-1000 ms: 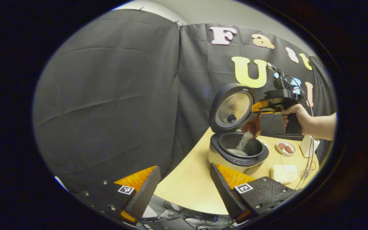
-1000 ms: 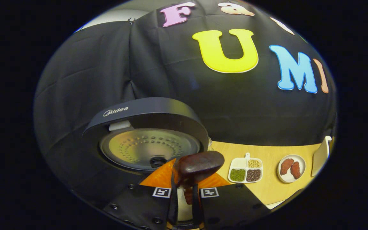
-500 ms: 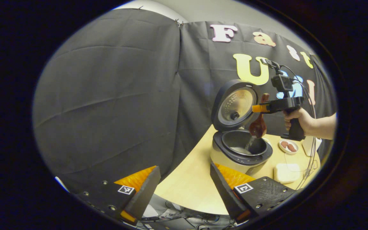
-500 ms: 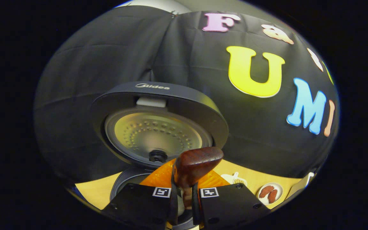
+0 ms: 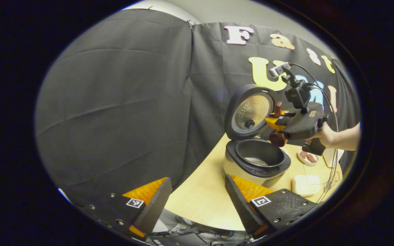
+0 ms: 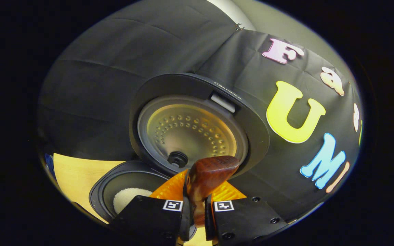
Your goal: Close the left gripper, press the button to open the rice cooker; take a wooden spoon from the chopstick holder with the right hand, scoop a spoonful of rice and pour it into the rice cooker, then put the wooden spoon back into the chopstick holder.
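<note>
The right gripper [image 6: 197, 191] was clamped on the spoon [image 6: 208, 176], both fingers pressing on its handle, whose rounded end stood out just past the fingertips. In the left gripper view the same gripper [image 5: 275, 122] hung above the cooker [image 5: 257, 162] at about 3 o'clock of the picture, held by a hand [image 5: 326, 135] coming in from the right edge; the spoon's bowl [image 5: 278, 138] hung below it, over the 2 o'clock side of the pot rim.

The left gripper [image 5: 197, 194] stood wide open at 6 o'clock of its own view, holding nothing, its fingers apart over the near table [image 5: 204, 194] edge and well short of the cooker.

The cooker's lid [image 6: 197, 124] stood raised, its perforated inner plate facing the right gripper. The pot lay open below it, with a patch of white rice [image 6: 125, 201] on its bottom, at 8 o'clock in the right gripper view.

Beyond the cooker, at 4 o'clock in the left gripper view, a small dish [image 5: 306, 157] with brown pieces and a white box [image 5: 303, 185] sat on the table. The holder could not be made out with certainty.
</note>
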{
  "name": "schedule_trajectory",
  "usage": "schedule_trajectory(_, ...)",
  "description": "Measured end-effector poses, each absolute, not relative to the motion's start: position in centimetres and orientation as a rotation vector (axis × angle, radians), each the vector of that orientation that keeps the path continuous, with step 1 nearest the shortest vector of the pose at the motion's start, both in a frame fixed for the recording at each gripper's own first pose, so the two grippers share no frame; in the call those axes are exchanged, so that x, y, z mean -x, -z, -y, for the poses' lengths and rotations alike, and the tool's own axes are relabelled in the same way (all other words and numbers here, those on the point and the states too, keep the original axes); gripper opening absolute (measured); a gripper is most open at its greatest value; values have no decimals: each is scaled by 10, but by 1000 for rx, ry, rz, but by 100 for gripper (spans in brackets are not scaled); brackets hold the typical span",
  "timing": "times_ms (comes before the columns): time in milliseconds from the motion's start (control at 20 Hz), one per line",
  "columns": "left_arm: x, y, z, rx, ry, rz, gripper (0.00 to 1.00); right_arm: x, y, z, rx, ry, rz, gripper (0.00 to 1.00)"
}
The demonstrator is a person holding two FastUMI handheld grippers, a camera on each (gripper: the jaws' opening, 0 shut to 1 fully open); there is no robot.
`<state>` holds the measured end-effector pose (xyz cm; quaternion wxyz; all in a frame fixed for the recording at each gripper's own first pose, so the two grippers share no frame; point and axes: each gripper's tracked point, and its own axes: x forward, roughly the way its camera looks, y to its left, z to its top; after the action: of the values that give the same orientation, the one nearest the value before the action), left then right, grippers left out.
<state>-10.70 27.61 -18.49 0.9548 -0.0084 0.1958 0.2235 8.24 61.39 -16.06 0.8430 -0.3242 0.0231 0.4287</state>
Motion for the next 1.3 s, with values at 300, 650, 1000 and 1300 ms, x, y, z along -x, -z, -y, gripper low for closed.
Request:
schedule_trajectory(300, 106, 186, -273, 16, -438, -401, 99, -82, 141, -596, 449, -884, -192, 19)
schedule_trajectory(650, 95, 182, -257, 24, -365, -388, 99, -73, 102, -555, 112, -817, -383, 19)
schedule_trajectory(1000, 57, 185, -221, 9, -203, -385, 99, -91, 71, -459, -184, -618, -491, 19)
schedule_trajectory(1300, 22, 191, -168, 37, -63, -412, 99, -121, 72, -324, -305, -379, -472, 19)
